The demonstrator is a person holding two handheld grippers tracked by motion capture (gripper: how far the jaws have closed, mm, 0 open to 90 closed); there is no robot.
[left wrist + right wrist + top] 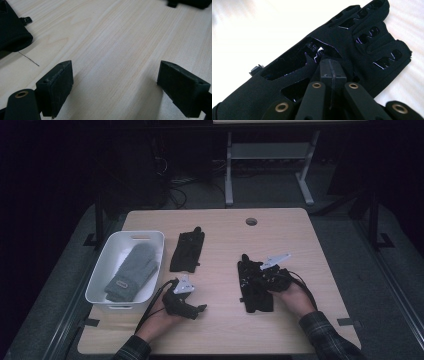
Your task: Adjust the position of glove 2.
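Plaid-sleeved forearms are seen at the near edge of the high view, each hand carrying a gripper. On the person's left side, the left gripper point(200, 309) is held just above the pale wooden surface point(220, 330), near its front edge; in the left gripper view its jaws are spread wide apart with nothing but bare wood grain between them.

On the other side, the right gripper point(331, 65) is laid over a black glove point(254, 285) that lies flat on the surface, fingers pointing away from the person. In the right gripper view the two jaws are seen pressed together, tips resting on the back of this glove point(352, 40) near its glossy printed panels; whether any fabric is pinched between them cannot be told. A grey three-cornered plate on that gripper is seen jutting out beyond the glove.

Farther back, a second black glove point(188, 251) is laid flat toward the middle of the surface, well apart from the first. Beside it, at the left edge, a white plastic bin point(150, 238) is placed, and a grey mitten point(132, 271) is lying inside it. A round cable hole point(251, 221) is cut near the far edge.
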